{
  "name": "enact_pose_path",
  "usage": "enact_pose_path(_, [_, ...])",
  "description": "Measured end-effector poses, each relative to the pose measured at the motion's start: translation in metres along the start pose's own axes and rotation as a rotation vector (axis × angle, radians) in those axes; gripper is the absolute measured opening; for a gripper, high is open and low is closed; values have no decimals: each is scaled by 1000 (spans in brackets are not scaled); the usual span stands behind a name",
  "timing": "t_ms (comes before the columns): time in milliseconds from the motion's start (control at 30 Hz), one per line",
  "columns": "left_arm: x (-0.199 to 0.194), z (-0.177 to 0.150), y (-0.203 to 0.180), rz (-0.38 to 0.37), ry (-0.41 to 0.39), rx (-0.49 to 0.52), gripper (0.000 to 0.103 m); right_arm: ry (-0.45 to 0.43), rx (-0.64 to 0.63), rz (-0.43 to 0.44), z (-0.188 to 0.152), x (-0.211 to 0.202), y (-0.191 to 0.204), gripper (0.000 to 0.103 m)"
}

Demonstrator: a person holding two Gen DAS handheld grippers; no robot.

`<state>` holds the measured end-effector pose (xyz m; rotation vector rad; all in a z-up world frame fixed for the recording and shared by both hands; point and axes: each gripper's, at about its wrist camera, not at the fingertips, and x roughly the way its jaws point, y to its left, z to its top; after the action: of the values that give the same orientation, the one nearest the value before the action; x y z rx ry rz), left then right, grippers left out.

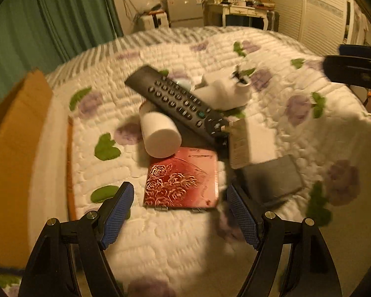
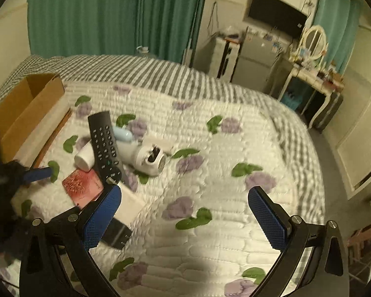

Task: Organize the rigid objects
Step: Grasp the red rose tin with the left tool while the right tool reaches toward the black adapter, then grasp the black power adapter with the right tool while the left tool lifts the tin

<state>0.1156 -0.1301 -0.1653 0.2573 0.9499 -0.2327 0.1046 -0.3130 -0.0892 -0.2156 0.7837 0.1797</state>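
- Left wrist view: left hand-held gripper spread wide, nothing btwn its blue pads, hovering over the bed w/ white quilt (purple flowers, green leaves).
- Red tin w/ rose pattern lies flat on quilt just ahead of the gripper, roughly btwn the 2 fingertips' line but not touching either.
- White cup on its side just behind the tin, base toward camera.
- Black remote lies diagonally, propped across the cup & other items; near end over a white box.
- Dark grey flat case just right of tin, partly under the white box.
- White device w/ dark opening lies behind the remote (blurred, can't tell what it is).
- Cardboard box at left edge, on the bed.
- Right hand-held gripper seen at upper right edge; jaw state can't be read from here.
- Right wrist view: right hand-held gripper wide open, empty, above bare quilt, well apart from the pile.
- Pile sits to its left: remote, cup, red tin, white device, pale blue item behind remote.
- Cardboard box open-topped at far left; left gripper near it, 1 blue pad showing.
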Motion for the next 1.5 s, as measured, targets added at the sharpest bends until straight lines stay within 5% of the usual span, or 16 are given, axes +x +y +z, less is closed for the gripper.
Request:
enact_pose_path(367, [43, 11, 23, -134, 56, -97, 81, 77, -16, 31, -1, 23, 5, 103])
enact_pose_path(567, [37, -2, 5, -74, 77, 47, 76, 82, -48, 35, -1, 25, 14, 103])
enact_pose_path(733, [27, -7, 6, -72, 65, 28, 72, 89, -86, 45, -3, 28, 23, 103])
enact_pose_path(967, [-6, -15, 13, 34, 8, -18, 72, 119, -144, 131, -8, 33, 37, 103])
enact_pose_path(1267, [-33, -16, 12, 91, -48, -24, 72, 285, -353, 257, -28, 66, 89, 102])
enact_pose_path(1500, [-38, -25, 13, 96, -39, -37, 72, 415, -348, 294, -37, 99, 98, 86])
